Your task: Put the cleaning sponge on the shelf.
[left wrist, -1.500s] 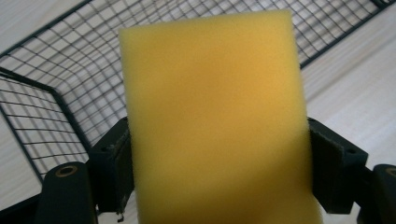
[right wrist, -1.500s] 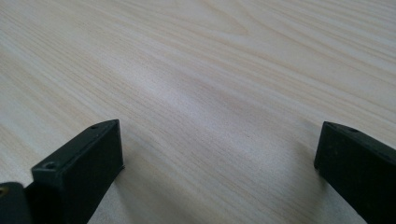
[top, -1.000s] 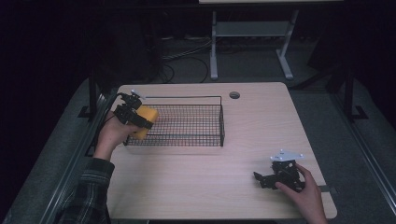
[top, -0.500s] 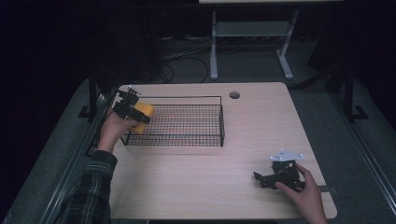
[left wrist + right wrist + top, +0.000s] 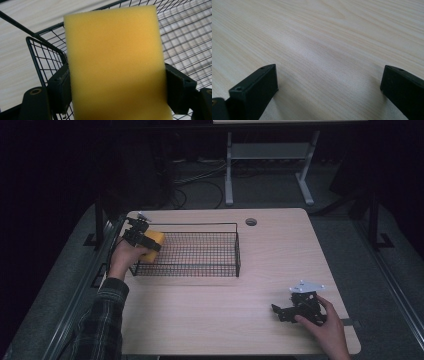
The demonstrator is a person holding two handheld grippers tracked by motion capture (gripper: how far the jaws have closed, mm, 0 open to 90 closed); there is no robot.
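Table: light wood table (image 5: 200, 320), middle of the frame.
On it: black wire basket (image 5: 200, 270), upper left part.

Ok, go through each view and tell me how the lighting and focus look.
High view: the pale wooden table is lit, the surroundings nearly black. Left gripper view: the yellow foam sponge looks soft, the black wire basket behind sharper. Right gripper view: wood grain crisp, the far part bright.

1. Left gripper (image 5: 150, 241) raised at wire basket's (image 5: 200, 265) left end, jaws clamped on a yellow sponge (image 5: 115, 65).
2. Right gripper (image 5: 286, 312) well right of the basket, low, jaws spread wide.
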